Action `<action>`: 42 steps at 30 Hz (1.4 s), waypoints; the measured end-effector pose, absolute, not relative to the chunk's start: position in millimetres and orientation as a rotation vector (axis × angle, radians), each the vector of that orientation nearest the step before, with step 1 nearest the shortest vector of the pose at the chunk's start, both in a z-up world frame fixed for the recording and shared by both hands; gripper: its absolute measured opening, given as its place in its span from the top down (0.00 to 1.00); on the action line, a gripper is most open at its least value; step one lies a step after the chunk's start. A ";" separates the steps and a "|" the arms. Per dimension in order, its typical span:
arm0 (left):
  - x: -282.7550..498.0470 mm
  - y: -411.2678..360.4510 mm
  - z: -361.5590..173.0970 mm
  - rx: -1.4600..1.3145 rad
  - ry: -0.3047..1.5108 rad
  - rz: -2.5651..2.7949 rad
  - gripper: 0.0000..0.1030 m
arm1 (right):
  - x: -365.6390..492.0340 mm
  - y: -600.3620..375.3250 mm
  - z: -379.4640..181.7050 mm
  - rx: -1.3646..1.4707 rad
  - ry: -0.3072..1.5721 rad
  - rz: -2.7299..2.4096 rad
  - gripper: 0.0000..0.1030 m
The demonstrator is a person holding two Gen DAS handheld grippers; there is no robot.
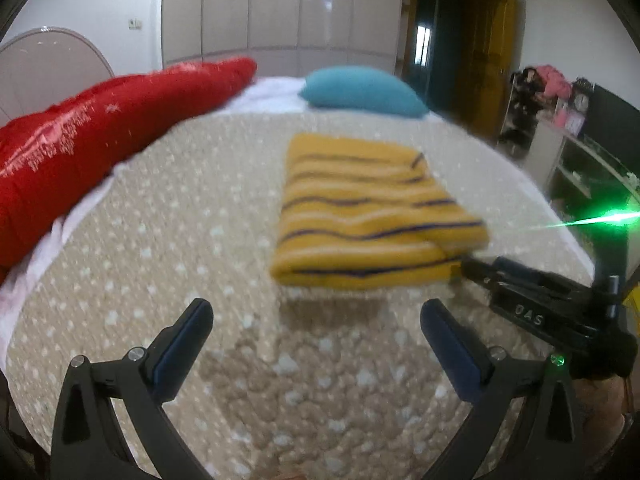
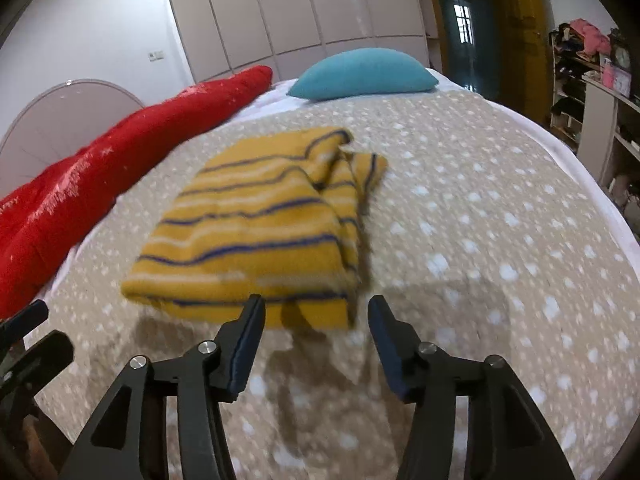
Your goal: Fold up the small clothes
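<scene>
Two grippers over bed (image 2: 500, 200), both empty. Left gripper (image 1: 316, 320) jaws wide, near side of folded striped garment (image 1: 360, 208). Right gripper (image 2: 316, 312) jaws spread narrower, tips just at garment's near edge. Garment mid-bed, loose flap bunched at right. Red quilt (image 2: 100, 184) left, teal pillow (image 2: 360, 74) far.

A: We've got a beige bedspread (image 2: 480, 208) with white spots covering the bed. Red blanket (image 1: 80, 148) bunched along its left edge.

B: We also see a teal pillow (image 2: 364, 74) at the far end, touching the white sheet (image 1: 272, 94).

A: Behind it, we note glossy wardrobe doors (image 1: 280, 8). Rounded pale headboard (image 2: 68, 116) at left.

B: On the right, we log a dark doorway (image 1: 436, 40), and shelves (image 2: 576, 80) holding blurred clutter.
</scene>
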State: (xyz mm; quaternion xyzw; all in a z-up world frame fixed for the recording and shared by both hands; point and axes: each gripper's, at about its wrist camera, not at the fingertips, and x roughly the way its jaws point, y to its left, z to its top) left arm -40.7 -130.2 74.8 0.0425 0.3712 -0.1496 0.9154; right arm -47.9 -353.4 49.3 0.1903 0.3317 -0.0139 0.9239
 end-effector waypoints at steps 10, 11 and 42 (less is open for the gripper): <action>-43.7 -142.6 55.9 0.128 0.850 -0.298 0.00 | -71.8 -352.8 36.8 0.376 0.710 -0.092 0.37; -44.3 -141.6 55.4 0.128 0.855 -0.297 0.00 | -72.7 -351.6 35.7 0.372 0.713 -0.093 0.37; -41.2 -120.0 46.7 0.097 0.865 -0.266 0.00 | -77.9 -317.5 39.5 0.222 0.702 -0.130 0.32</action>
